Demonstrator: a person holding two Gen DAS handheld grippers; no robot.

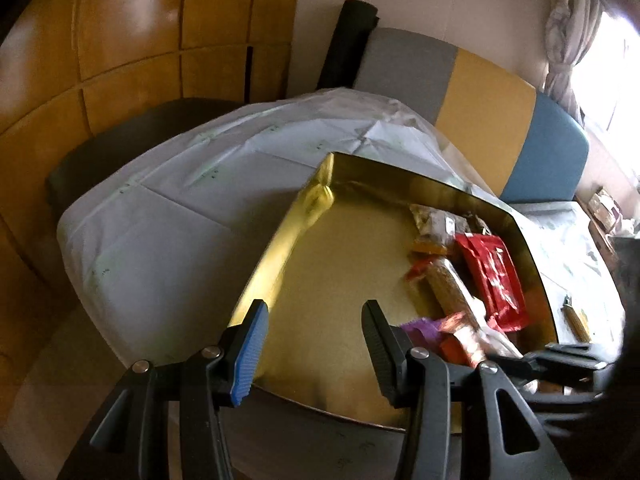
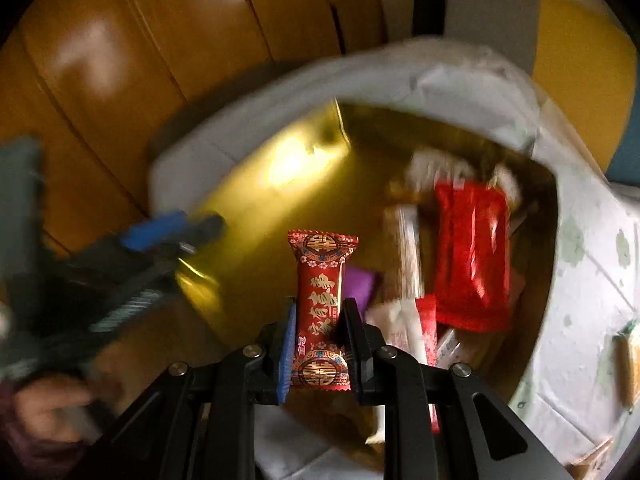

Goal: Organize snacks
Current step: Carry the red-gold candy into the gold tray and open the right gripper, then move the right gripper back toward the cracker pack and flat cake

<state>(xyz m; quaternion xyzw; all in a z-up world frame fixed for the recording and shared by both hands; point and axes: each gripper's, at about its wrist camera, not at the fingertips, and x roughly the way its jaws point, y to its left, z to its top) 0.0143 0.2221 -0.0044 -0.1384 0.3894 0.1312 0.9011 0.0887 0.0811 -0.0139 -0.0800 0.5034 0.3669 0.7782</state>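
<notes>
A gold tray (image 1: 360,240) sits on a table with a white cloth (image 1: 180,208). Several wrapped snacks lie along its right side, among them a plain red packet (image 1: 494,276) and a purple one (image 1: 422,326). My left gripper (image 1: 316,320) is open and empty above the tray's near left part. My right gripper (image 2: 320,312) is shut on a red candy packet with gold characters (image 2: 322,280), held upright above the tray (image 2: 260,216). The plain red packet (image 2: 472,256) lies to its right. The left gripper (image 2: 160,236) shows blurred at the left of the right wrist view.
A wooden wall (image 1: 132,40) stands behind the table. A bench with grey, yellow and blue cushions (image 1: 484,104) runs at the back right. A loose snack (image 1: 576,320) lies on the cloth right of the tray. A dark chair (image 1: 120,140) stands at the far left.
</notes>
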